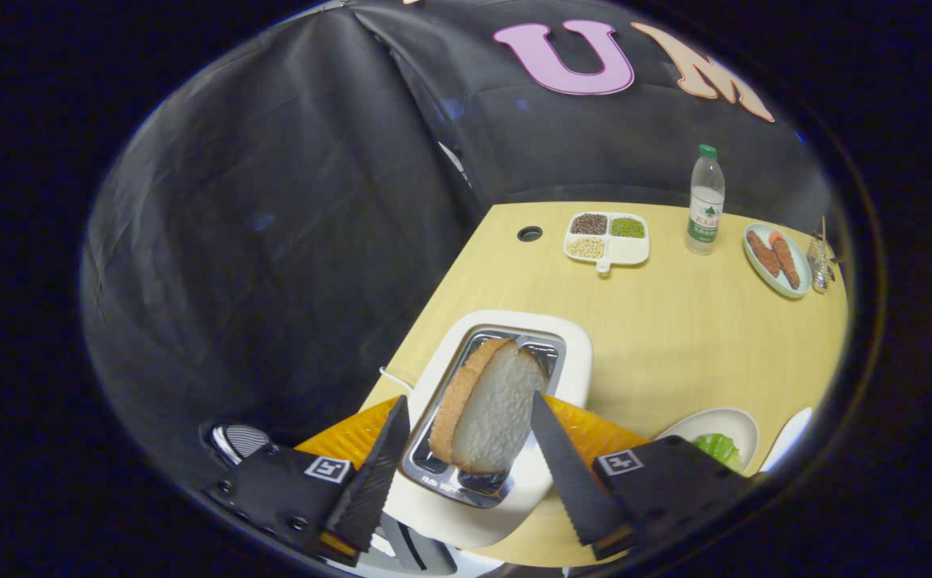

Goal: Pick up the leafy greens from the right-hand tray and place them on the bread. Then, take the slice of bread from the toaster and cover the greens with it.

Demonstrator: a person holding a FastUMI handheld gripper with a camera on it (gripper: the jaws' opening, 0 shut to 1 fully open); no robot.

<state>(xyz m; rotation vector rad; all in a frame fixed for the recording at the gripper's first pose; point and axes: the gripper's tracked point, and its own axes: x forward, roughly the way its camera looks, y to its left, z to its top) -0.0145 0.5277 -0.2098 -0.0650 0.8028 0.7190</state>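
Perhaps untouched, bread slice (in toaster) between fingers.

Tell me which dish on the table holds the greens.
The white bowl just right of the open gripper; the far plate holds sausages, the divided tray beans.

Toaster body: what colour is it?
White, with a shiny metal top, in the gripper view; the toaster holds the bread slice between the open jaws.

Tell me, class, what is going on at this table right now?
A hand-held claw hangs open over a white toaster, its fingers either side of the bread slice standing in the slot, not visibly pressing it. Leafy greens lie on a white plate just beyond the right finger.
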